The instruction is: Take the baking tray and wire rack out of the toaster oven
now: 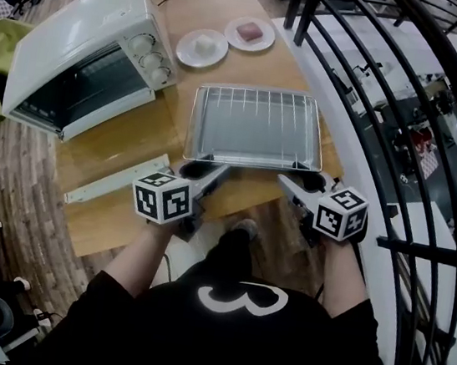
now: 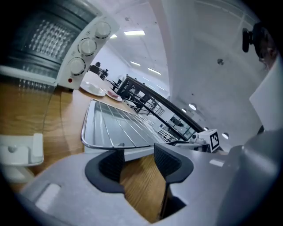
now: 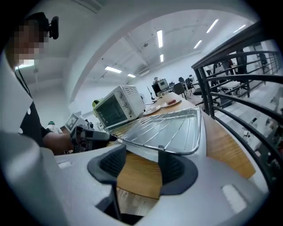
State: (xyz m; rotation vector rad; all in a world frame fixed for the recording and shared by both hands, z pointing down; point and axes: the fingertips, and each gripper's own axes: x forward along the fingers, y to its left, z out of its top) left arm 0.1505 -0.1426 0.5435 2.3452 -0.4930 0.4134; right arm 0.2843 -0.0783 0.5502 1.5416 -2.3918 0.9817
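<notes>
Jaws of the left gripper (image 2: 138, 164) and right gripper (image 3: 140, 167) stand released, gripping nothing, just at the near rim of the baking tray (image 1: 252, 162). It rests on the counter (image 1: 123, 150) beside the toaster oven (image 1: 79, 47), carrying the wire rack (image 1: 258, 95).

The left gripper view's upper-left edge cuts off the toaster oven (image 2: 84, 53). In the head view, top centre, the contents of the plates (image 1: 186, 53) are too small to identify.

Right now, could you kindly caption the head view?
Baking tray and wire rack on the table beside the toaster oven; left tongs and right tongs open.
</notes>
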